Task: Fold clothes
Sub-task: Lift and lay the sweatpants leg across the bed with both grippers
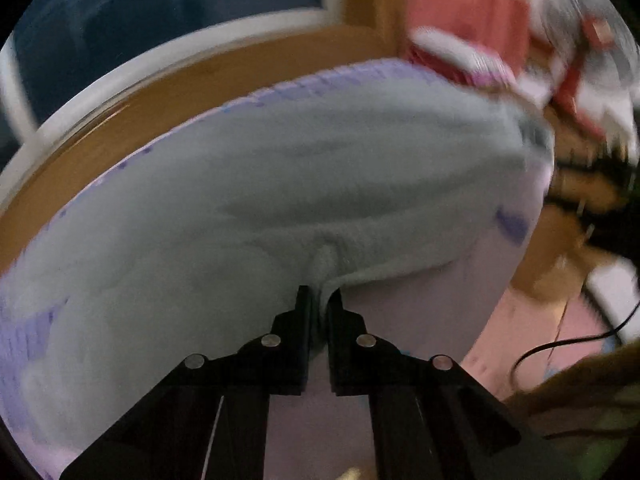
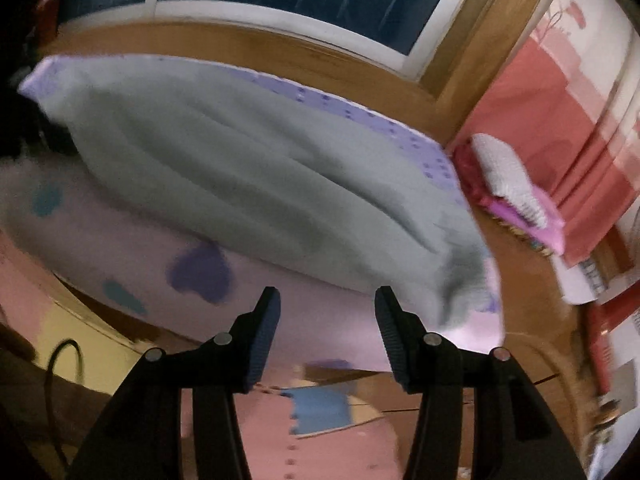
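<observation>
Left tool (image 1: 320, 296) clamped on grey cloth (image 1: 280, 184) edge; right tool (image 2: 327, 300) apart, holding nothing

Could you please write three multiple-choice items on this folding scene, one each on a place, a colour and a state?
1. Where does the grey-green garment lie?
A. On the lilac sheet
B. On the pink floor mats
C. Hung on the window frame

2. What colour is the curtain to the right of the window?
A. Dark blue
B. Pinkish red
C. Yellow

3. How do the two grippers stand?
A. Both open
B. Left gripper shut on the garment's edge, right gripper open and empty
C. Both shut on the garment

Key: 1 A, lilac cloth shows all round the garment; 2 B, it hangs pinkish red beside the wooden frame; 3 B, a pinched fold sits between the left jaws, while the right jaws gape with nothing in them.
</observation>
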The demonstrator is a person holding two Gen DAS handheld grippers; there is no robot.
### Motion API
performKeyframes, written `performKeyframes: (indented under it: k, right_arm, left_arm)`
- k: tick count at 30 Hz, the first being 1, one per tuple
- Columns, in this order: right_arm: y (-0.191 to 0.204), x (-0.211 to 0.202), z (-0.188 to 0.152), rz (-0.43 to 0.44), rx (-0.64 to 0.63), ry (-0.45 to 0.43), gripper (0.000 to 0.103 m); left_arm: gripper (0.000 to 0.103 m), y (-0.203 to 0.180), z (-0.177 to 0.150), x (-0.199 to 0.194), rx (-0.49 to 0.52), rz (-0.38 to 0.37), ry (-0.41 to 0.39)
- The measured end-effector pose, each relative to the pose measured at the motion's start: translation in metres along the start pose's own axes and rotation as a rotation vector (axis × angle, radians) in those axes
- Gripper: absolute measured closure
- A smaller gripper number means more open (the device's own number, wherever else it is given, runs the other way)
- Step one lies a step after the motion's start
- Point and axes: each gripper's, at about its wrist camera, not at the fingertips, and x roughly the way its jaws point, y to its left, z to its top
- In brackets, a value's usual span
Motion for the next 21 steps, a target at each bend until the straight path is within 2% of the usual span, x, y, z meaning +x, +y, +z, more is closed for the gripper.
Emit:
performKeyframes:
  k: [2, 6, 10, 15, 21]
  right_arm:
    - [-0.009, 0.004, -0.009, -0.056, -0.061, -0.003, 0.053]
    - [-0.022, 0.015, -0.020, -0.089, -0.152, -0.015, 0.053]
    - [-0.022, 0.019, -0.027, -0.043, -0.226, -0.048, 0.052]
    - [-0.007, 0.016, -0.047, -0.025, -0.374, -0.101, 0.049]
    - [0.005, 0.013, -0.070, -0.062, -0.475, -0.193, 0.047]
  left_arm:
    - [0.097, 0.009, 0.003, -0.025, -0.097, -0.004, -0.042]
    - [0.097, 0.018, 0.007, -0.065, -0.210, 0.030, -0.099]
    - [0.097, 0.018, 0.001, -0.088, -0.290, 0.091, -0.096]
    - [0.097, 0.003, -0.011, -0.117, -0.360, 0.160, -0.084]
    - [0.097, -0.019, -0.018, -0.140, -0.364, 0.230, -0.072]
